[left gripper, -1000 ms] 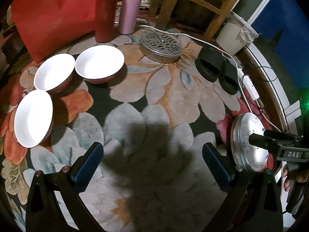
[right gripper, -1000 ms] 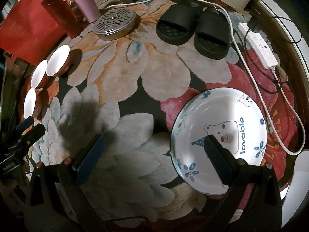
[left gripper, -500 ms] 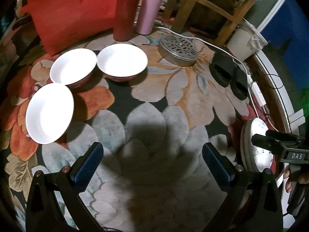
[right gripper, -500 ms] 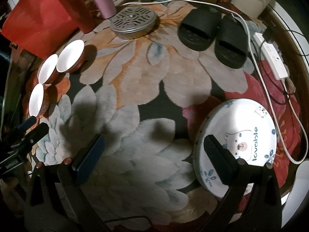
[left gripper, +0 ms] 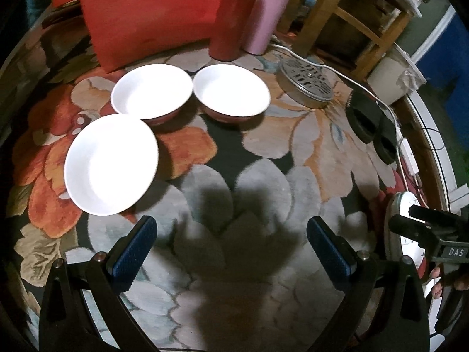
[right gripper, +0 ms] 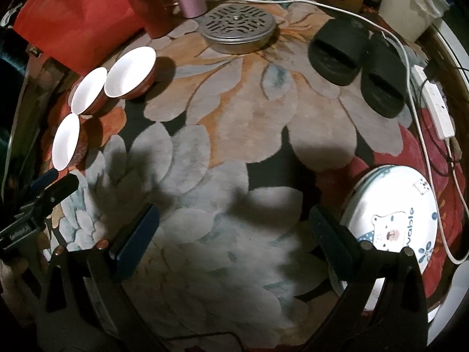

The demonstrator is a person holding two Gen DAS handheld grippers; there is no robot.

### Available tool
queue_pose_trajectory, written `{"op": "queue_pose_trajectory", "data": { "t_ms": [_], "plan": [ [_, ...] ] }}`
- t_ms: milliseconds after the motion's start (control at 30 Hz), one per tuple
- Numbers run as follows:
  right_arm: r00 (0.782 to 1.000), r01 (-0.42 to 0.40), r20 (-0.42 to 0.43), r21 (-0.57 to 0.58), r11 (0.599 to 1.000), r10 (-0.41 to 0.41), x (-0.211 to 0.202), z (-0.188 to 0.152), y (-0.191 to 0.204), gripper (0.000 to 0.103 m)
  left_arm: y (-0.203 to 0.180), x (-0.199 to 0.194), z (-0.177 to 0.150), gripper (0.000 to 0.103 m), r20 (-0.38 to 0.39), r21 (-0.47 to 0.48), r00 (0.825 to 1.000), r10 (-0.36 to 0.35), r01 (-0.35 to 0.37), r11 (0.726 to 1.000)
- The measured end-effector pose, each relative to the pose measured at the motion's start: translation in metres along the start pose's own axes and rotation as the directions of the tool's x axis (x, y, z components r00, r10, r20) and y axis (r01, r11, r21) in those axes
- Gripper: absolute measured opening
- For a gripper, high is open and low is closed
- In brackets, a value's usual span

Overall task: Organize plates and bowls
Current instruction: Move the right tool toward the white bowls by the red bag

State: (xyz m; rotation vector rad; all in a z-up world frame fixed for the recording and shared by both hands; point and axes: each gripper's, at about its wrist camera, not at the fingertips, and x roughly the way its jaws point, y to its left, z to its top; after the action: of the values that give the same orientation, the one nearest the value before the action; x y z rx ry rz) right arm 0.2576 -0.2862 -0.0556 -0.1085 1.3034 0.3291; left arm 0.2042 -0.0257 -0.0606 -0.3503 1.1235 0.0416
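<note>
Grippers both spread, nothing held. My L gripper hangs over rug; near bowl sits ahead-left of it, 2 more bowls beyond. R gripper is nearer plate, touching its R finger.

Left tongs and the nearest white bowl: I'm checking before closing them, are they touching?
Apart. The left wrist view shows the open left tongs over bare rug, with carpet visible between them and the nearest white bowl.
</note>
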Motion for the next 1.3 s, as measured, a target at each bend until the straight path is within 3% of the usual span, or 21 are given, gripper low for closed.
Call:
{"op": "queue_pose_trajectory", "data": {
  "t_ms": [1300],
  "plan": [
    [0.992, -0.124, -0.012, -0.068, 0.990, 0.124, 0.041, 0.035, 0.105, 0.103, 0.080, -0.003, 0.013, 0.102, 0.021, -0.126, 0.995, 0.101, -0.097, 0.987]
  ]
}}
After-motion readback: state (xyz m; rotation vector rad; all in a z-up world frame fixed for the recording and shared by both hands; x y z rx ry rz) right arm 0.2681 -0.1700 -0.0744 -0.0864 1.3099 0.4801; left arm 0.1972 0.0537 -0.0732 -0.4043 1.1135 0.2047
